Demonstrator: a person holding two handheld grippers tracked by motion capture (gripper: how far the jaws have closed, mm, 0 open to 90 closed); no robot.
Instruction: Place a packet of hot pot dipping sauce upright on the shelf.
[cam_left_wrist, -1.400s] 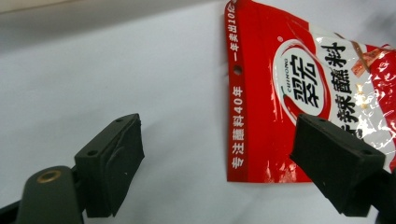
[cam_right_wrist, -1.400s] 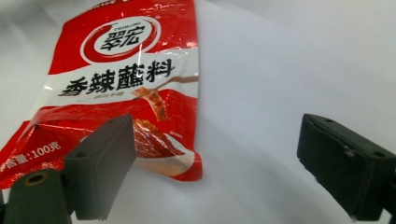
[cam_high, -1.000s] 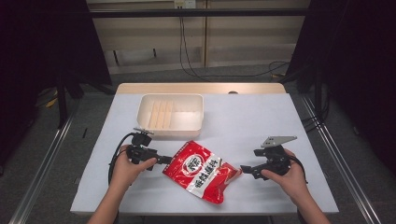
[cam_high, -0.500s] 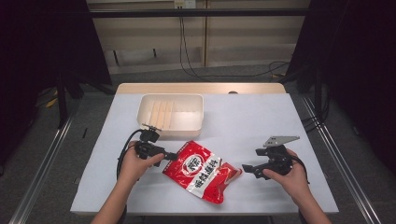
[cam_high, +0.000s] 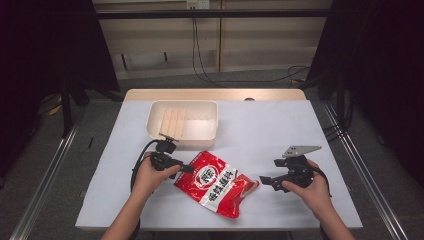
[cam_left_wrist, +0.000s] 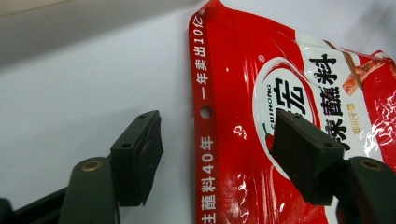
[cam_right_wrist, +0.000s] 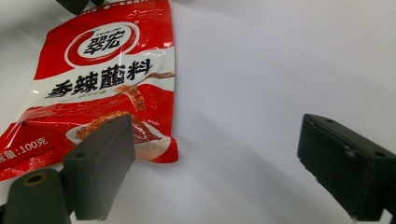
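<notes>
1. The red bag (cam_high: 216, 183) lies flat on the white table (cam_high: 280, 135), between the two grippers.
2. The left gripper (cam_left_wrist: 215, 154) is spread wide. The bag's sealed edge, the strip with a small hole in it, sits right between its jaws. Nothing is pinched yet.
3. The right gripper (cam_right_wrist: 212, 168) is spread wide too and holds nothing. The bag's bottom corner is just in front of its left jaw, and bare table lies in front of the rest.
4. I think the job now is to grab the bag. To do it well, the left gripper should slide forward a bit and close on the flat strip, not on the puffy middle.
5. The bag is shiny and may slip, so a firm pinch would help.
6. A white tray (cam_high: 185, 120) with pale wooden sticks inside sits past the left gripper, near the bag's top. It is not in the way.
</notes>
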